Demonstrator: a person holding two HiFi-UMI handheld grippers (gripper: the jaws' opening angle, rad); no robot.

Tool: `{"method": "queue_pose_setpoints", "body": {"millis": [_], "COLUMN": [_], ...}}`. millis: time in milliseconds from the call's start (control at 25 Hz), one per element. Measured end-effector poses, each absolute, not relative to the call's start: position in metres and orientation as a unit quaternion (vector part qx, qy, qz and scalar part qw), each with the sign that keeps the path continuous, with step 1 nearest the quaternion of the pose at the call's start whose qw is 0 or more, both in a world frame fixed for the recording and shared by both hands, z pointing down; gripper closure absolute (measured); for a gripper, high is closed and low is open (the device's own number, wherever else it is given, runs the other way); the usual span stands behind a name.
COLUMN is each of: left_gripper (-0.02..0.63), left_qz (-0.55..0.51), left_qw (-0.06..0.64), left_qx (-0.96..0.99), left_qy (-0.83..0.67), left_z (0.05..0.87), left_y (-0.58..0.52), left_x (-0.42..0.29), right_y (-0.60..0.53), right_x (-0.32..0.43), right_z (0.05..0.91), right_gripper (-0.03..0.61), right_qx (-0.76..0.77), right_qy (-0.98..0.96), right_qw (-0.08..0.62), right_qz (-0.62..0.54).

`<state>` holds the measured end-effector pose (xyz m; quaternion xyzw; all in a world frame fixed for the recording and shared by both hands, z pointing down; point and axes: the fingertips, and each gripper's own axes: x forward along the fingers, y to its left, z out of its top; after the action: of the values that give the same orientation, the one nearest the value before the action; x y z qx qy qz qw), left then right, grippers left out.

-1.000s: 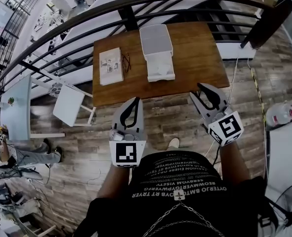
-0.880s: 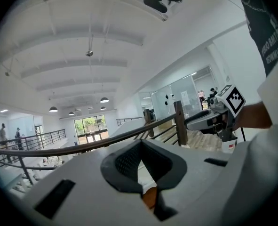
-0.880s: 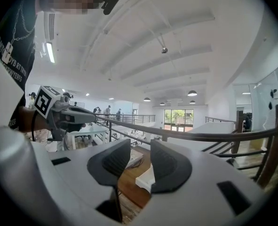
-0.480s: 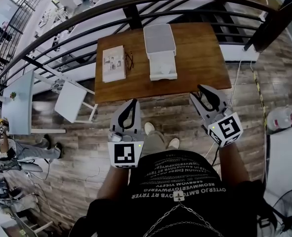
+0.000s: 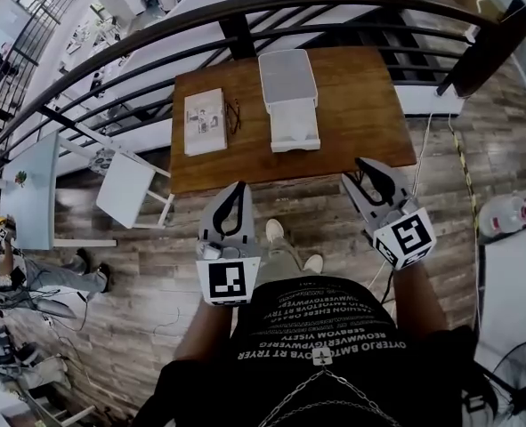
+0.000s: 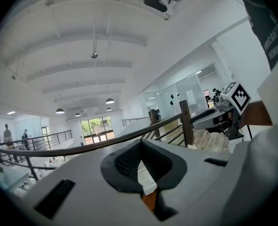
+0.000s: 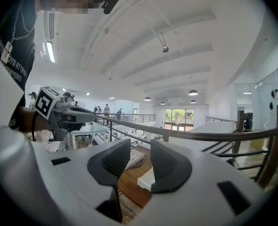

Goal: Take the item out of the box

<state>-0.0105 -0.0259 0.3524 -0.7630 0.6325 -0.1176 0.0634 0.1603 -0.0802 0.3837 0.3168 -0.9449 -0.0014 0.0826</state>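
A white box (image 5: 288,99) lies open on the brown wooden table (image 5: 360,114), its lid (image 5: 286,72) folded back toward the railing. I cannot see inside its tray. Both grippers hover over the plank floor, short of the table's near edge. My left gripper (image 5: 242,186) is shut and empty, its tips touching; through the gap behind its tips a sliver of the box (image 6: 146,175) shows. My right gripper (image 5: 367,169) stands open with nothing between its fingers. Between its pads I see the box (image 7: 150,179) and the table (image 7: 131,185).
A booklet (image 5: 204,121) and a thin dark looped thing (image 5: 233,114) lie on the table's left part. A black curved railing (image 5: 245,7) runs behind the table. A white seat (image 5: 125,189) stands left of it. A fan (image 5: 516,376) is at the lower right.
The person has stepped forward, one shoe now further ahead. The table has shifted slightly in view. Both grippers keep their poses and jaw states.
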Motion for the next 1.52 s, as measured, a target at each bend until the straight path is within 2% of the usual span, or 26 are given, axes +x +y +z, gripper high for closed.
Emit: {"method": "queue_pose_setpoints", "body": {"millis": [160, 680, 1520], "left_gripper": [0.607, 0.607, 0.607], "left_qz": [-0.138, -0.113, -0.107], "left_qw": [0.099, 0.065, 0.072], "left_qx": [-0.752, -0.771, -0.796], "left_qy": [0.637, 0.623, 0.592], "left_z": [0.357, 0.362, 0.356], "left_y": [-0.033, -0.092, -0.201], "left_x": [-0.018, -0.048, -0.104], "right_y": [-0.088, -0.142, -0.235], "right_x": [0.152, 0.120, 0.048], "right_z": [0.388, 0.397, 0.391], "right_gripper": [0.460, 0.460, 0.460], "right_qx": [0.318, 0.327, 0.329], "right_qy": [-0.944, -0.940, -0.937], "right_qw": [0.088, 0.096, 0.119], "right_qz": [0.002, 0.009, 0.005]}}
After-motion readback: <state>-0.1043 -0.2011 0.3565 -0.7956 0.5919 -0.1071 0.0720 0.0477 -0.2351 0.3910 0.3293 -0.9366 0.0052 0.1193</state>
